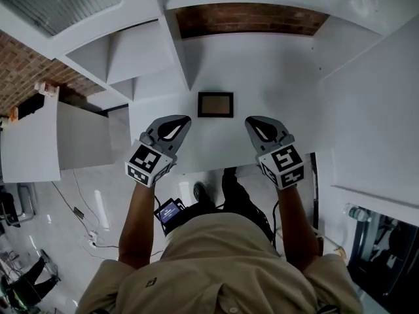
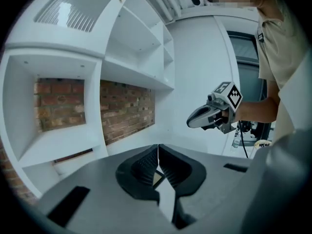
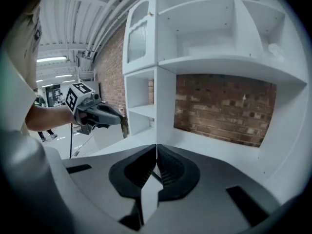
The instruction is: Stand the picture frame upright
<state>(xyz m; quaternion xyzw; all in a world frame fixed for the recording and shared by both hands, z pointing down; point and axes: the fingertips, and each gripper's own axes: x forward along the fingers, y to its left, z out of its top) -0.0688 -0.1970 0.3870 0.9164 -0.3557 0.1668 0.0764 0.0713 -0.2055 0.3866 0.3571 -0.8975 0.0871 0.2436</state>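
The fingers [image 2: 141,169] of the left gripper [image 2: 157,150] are pressed together at their tips with nothing between them. The fingers [image 3: 139,169] of the right gripper [image 3: 156,147] are likewise closed on nothing. Both tools are empty.

In the head view the two grippers flank the picture frame [image 1: 215,104]. The left gripper sits just on the person's side of it and to its left. The right one mirrors it to the frame's right. Each tip is near the frame but clear of it, with bare table [image 1: 275,77] showing between.

The frame appears to lie flat on the white table, face up, its dark border round a paler middle. Beyond the frame, at the back of the recess, runs a brick wall [image 1: 252,18], with white shelving [image 1: 131,57] rising to the frame's left.

By my reading the task is barely begun. The frame is not yet upright and neither gripper has hold of it. Everything is left: reaching it, gripping an edge, tipping it up and leaving it standing.

Counted: one picture frame, two grippers, one table.
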